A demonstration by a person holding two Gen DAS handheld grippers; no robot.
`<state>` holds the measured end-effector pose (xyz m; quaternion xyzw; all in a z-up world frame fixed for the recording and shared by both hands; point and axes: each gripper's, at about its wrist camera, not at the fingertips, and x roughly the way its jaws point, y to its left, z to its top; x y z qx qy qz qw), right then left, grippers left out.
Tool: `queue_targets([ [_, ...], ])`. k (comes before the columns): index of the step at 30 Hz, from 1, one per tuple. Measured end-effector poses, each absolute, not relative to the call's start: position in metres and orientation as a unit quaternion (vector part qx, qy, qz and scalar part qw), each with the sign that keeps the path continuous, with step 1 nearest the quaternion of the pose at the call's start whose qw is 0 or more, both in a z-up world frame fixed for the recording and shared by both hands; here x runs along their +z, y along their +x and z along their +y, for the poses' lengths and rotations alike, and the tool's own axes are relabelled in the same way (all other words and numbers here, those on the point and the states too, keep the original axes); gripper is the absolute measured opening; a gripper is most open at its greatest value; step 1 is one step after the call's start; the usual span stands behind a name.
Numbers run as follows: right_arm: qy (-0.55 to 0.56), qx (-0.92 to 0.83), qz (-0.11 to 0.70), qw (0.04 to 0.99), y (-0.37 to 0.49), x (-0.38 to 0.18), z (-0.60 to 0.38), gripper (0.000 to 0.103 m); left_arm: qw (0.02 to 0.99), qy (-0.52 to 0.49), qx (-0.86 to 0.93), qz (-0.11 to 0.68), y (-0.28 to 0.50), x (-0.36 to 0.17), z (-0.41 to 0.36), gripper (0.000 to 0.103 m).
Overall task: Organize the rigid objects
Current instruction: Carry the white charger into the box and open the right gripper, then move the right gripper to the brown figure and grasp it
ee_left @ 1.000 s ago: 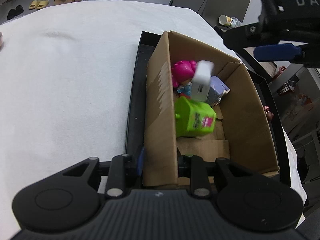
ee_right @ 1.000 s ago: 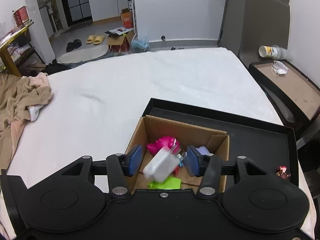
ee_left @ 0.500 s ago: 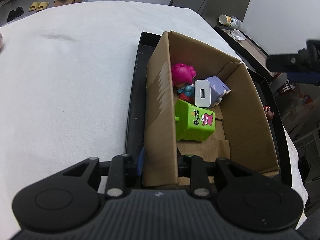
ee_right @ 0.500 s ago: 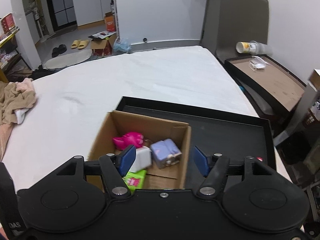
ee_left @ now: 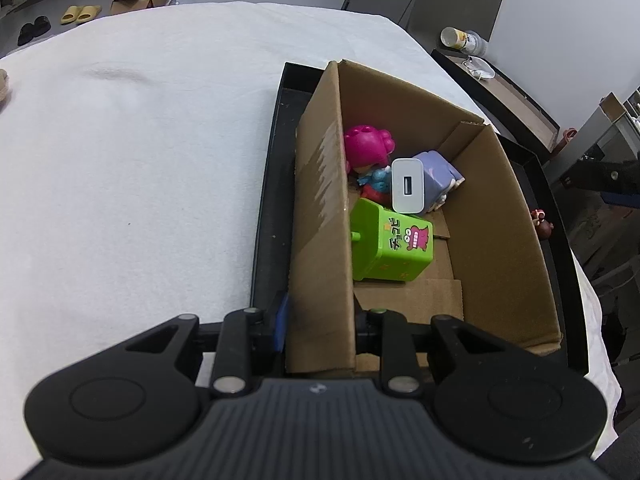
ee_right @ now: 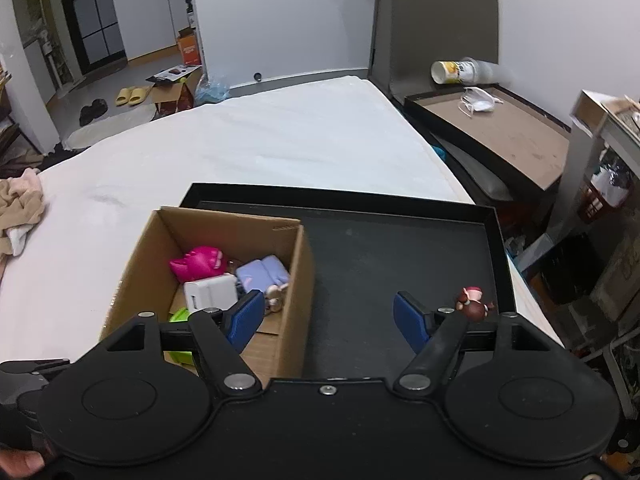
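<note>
Since a second ago the charger (ee_left: 407, 192) has dropped into the box (ee_left: 320, 248). The right hand-held gripper (ee_right: 328, 316), just opening and empty, has swung toward the figurine (ee_right: 474, 305) right of the box. The left hand-held gripper (ee_left: 320, 320) pinches the box wall; a careless reach could knock the figurine over.

Box (ee_right: 294, 280) in tray (ee_right: 400, 264).

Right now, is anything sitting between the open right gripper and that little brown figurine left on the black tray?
Nothing visible. The right gripper, jaws just opened and empty, faces bare black tray; the figurine stands by the right finger, near the tray's right rim.
</note>
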<state>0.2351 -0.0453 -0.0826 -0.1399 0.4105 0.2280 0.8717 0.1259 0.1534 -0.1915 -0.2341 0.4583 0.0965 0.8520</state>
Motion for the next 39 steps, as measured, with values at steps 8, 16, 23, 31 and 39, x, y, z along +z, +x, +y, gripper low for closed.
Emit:
queue_targets([
  [8, -0.125, 0.222, 0.416, 0.873, 0.244, -0.092, -0.074, 0.071, 0.851, -0.224, 0.104, 0.464, 0.13, -0.192, 0.148, 0.025],
  [16, -0.101, 0.219, 0.423, 0.873, 0.257, -0.104, -0.104, 0.071, 0.85, -0.215, 0.111, 0.468, 0.133, -0.191, 0.143, 0.025],
  [23, -0.074, 0.212, 0.429, 0.875, 0.27, -0.115, -0.134, 0.071, 0.848, -0.2, 0.122, 0.475, 0.137, -0.19, 0.136, 0.025],
  [31, -0.04, 0.205, 0.436, 0.876, 0.284, -0.128, -0.165, 0.071, 0.848, -0.178, 0.129, 0.482, 0.141, -0.188, 0.127, 0.024],
  [39, -0.009, 0.197, 0.447, 0.873, 0.303, -0.15, -0.186, 0.07, 0.845, -0.168, 0.143, 0.488, 0.145, -0.188, 0.12, 0.022],
])
